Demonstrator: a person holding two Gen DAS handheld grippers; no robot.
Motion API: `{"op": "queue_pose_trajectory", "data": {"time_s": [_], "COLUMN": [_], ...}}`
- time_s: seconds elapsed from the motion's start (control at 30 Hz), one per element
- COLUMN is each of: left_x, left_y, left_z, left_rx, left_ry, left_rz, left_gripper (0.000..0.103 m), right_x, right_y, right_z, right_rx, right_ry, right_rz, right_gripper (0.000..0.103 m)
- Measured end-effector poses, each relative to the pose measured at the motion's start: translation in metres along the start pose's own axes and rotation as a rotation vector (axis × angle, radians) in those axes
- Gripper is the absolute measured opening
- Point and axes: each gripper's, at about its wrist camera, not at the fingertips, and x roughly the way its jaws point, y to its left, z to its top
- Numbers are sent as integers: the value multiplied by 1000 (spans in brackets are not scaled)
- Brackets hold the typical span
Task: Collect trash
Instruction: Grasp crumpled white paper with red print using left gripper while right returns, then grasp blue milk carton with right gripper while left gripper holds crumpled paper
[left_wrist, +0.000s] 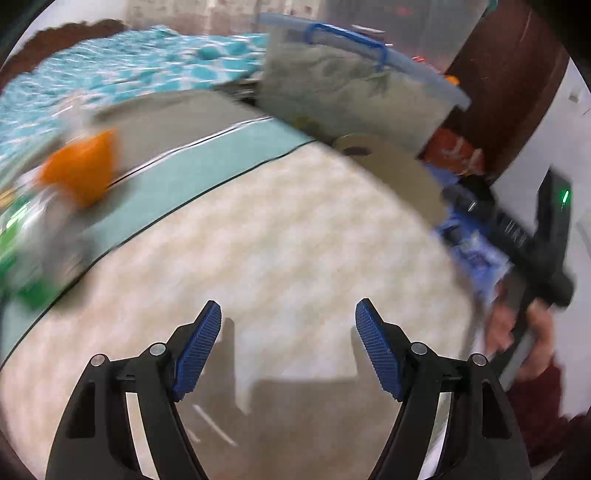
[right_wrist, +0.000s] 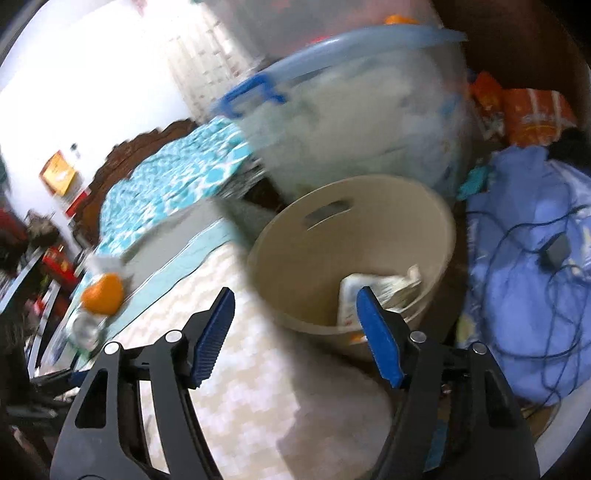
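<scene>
This is a bedroom in a home: a bed (right_wrist: 166, 173) with a teal patterned cover, a clear storage box (right_wrist: 354, 110) of clothes, and a beige bin (right_wrist: 369, 221) on the floor (left_wrist: 277, 240).

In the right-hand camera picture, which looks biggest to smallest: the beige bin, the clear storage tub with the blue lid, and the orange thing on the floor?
1. Clear storage tub, though it is blurred.
2. Beige bin, nearly as big; it sits nearer the camera, so the real order is unsure.
3. Orange object, clearly smallest.
</scene>
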Motion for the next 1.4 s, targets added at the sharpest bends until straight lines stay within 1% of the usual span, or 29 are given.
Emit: {"op": "queue_pose_trajectory", "data": {"time_s": [0.1, 0.13, 0.2, 0.3, 0.33, 0.4, 0.43, 0.47, 0.5, 0.53, 0.57, 0.67, 0.7, 0.73, 0.77, 0.8, 0.87, 0.9, 0.97, 1.07, 1.17, 1.23, 1.27, 1.33, 1.4], "left_x": [-30, -39, -64, -101, -116, -138, -149, -156, -159, -160, -158, -142, -136, -130, -124, -123, -130, -134, -144, -159, -167, -170, -171, -171, -172], "left_y": [32, 41, 68, 112, 131, 161, 179, 194, 203, 213, 219, 227, 230, 232, 233, 233, 233, 234, 240, 250, 258, 260, 260, 258, 255], "left_z": [-38, -48, -72, -98, -106, -119, -125, -127, -128, -128, -125, -114, -112, -112, -110, -112, -120, -127, -143, -165, -176, -182, -182, -180, -180], "left_rx": [-47, -66, -132, -272, -337, -451, -517, -571, -604, -628, -633, -597, -595, -598, -595, -589, -590, -598, -640, -707, -757, -764, -760, -745, -726], "left_ry": [-35, -46, -78, -124, -150, -204, -233, -250, -260, -269, -269, -248, -235, -225, -220, -232, -258, -269, -294, -334, -364, -383, -389, -393, -398], "left_rz": [92, 109, 158, 230, 255, 323, 363, 372, 359, 339, 334, 346, 352, 337, 288, 266, 232, 217, 213, 201, 172, 145, 141, 138, 139], "left_gripper": [72, 72, 72, 72, 72, 78, 84, 85, 85, 85, 86, 87, 83, 76, 51, 46, 43, 43, 43, 43, 43, 43, 43, 44, 44], "right_x": [9, 13, 21, 33, 39, 47, 49, 52, 53, 55, 57, 60, 61, 59, 56, 54, 52, 53, 64, 91, 124, 145, 151, 166, 173], "right_y": [42, 60, 91, 139, 158, 185, 195, 206, 216, 225, 232, 254, 263, 268, 280, 293, 316, 330, 352, 384, 403, 409, 411, 415, 417], "right_z": [-18, -26, -39, -62, -72, -87, -94, -99, -103, -107, -110, -118, -120, -120, -121, -120, -117, -115, -112, -111, -108, -104, -105, -107, -112], "right_rx": [-65, -95, -153, -248, -288, -348, -371, -383, -387, -395, -406, -422, -424, -426, -438, -459, -483, -488, -475, -412, -308, -204, -178, -147, -150], "right_ry": [63, 93, 150, 228, 265, 311, 327, 348, 350, 351, 352, 371, 392, 397, 389, 372, 335, 315, 308, 356, 397, 421, 432, 473, 511], "right_rz": [68, 96, 147, 219, 243, 258, 266, 291, 300, 299, 292, 292, 307, 317, 326, 334, 347, 347, 350, 365, 327, 287, 279, 252, 249], "right_gripper": [69, 69, 69, 70, 70, 70, 70, 71, 73, 77, 78, 79, 79, 79, 79, 79, 79, 80, 85, 85, 85, 85, 85, 86, 86]}}
